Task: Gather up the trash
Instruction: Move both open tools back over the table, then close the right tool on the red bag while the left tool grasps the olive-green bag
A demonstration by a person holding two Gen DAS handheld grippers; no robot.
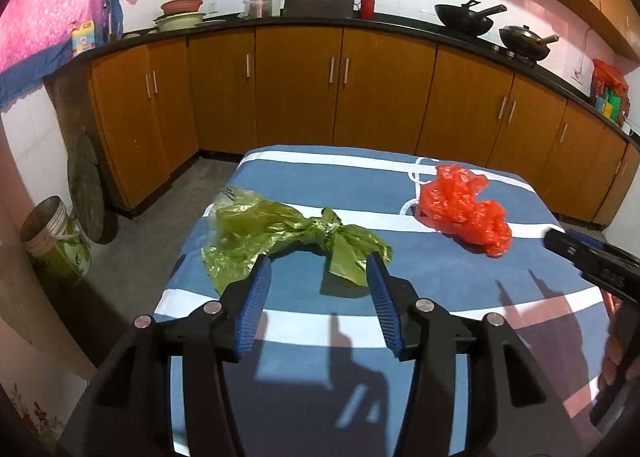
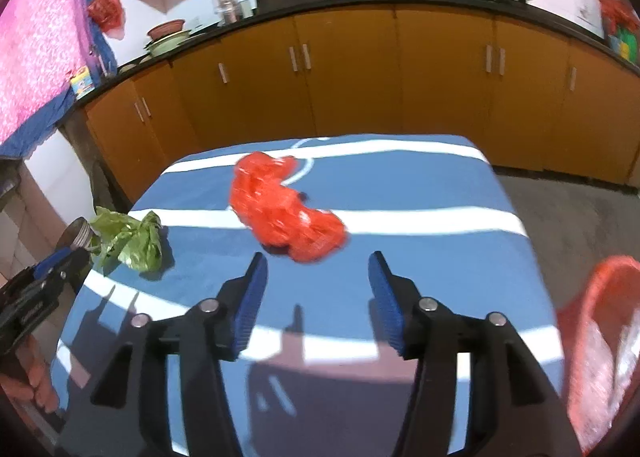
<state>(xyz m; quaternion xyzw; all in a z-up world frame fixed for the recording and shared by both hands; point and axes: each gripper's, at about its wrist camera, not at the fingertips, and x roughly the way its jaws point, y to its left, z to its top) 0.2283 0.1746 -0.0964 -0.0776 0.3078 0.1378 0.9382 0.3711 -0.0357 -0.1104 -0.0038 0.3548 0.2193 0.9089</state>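
Both grippers open over the bagged trash

Blue-padded left gripper point(image 1: 318, 271) gapes, empty, at lower centre, its tips at the near edge of the green plastic bag point(image 1: 280, 233) on the blue striped tablecloth point(image 1: 420, 273). Right gripper point(image 2: 318, 271) also stands open, just short of the red plastic bag point(image 2: 284, 209) mid-frame; a red basket point(image 2: 600, 337) sits lower right

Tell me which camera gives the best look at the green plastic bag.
The left wrist view: the green plastic bag lies whole and sharp just ahead of the open left gripper, knot and crumpled ends visible. The right wrist view shows only its smaller end at the frame's left edge, partly hidden behind the other gripper.
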